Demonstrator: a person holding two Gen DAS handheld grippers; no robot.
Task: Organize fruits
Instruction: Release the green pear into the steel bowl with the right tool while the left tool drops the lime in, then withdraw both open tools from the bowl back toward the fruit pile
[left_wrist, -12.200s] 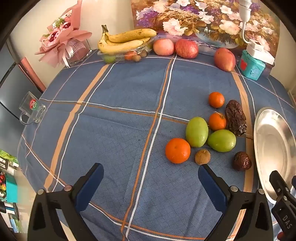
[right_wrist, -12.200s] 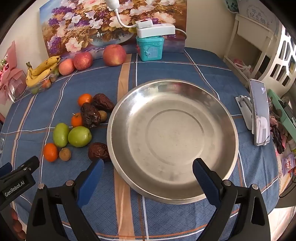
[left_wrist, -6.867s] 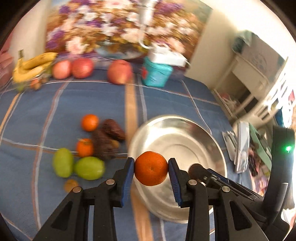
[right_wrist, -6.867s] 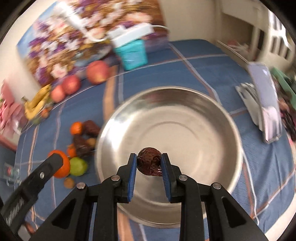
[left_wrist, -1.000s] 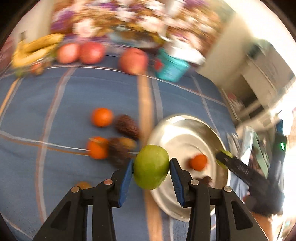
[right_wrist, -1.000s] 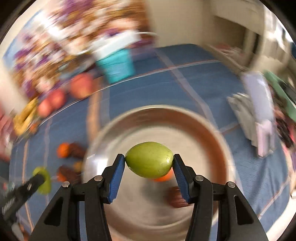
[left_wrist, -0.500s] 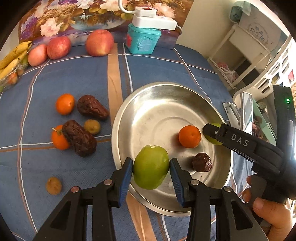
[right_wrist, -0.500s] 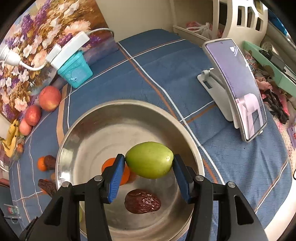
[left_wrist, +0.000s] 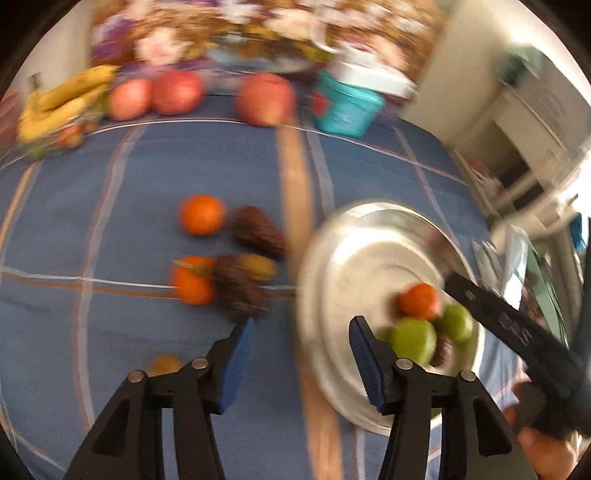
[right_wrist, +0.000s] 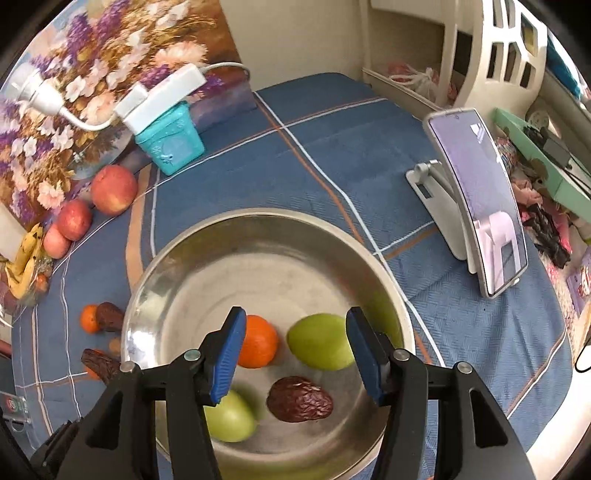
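Observation:
The steel plate (right_wrist: 373, 258) holds an orange (right_wrist: 258, 347), a dark date (right_wrist: 299, 398) and two green fruits (right_wrist: 319, 347) (right_wrist: 229, 417). My right gripper (right_wrist: 295, 332) hangs over the plate with its jaws opening; one green fruit lies loose below them, clear of the pads. In the blurred left wrist view my left gripper (left_wrist: 301, 332) is over the cloth just left of the plate (left_wrist: 332, 258), its jaws opening with nothing between them. Two oranges (left_wrist: 201, 214) (left_wrist: 192, 280), two dates (left_wrist: 258, 230) (left_wrist: 240, 291) and two small brown fruits (left_wrist: 258, 266) (left_wrist: 162, 363) lie on the cloth.
Apples (right_wrist: 114, 188), bananas (right_wrist: 26, 254) and a teal box (right_wrist: 170, 144) with a white power strip line the back, before a flower painting. A phone on a stand (right_wrist: 476, 206) is right of the plate. A hand (left_wrist: 535, 450) holds the right gripper.
Both grippers let go of their green fruits, which now lie in the plate. The left gripper's jaws spread wider and it swung left, off the plate.

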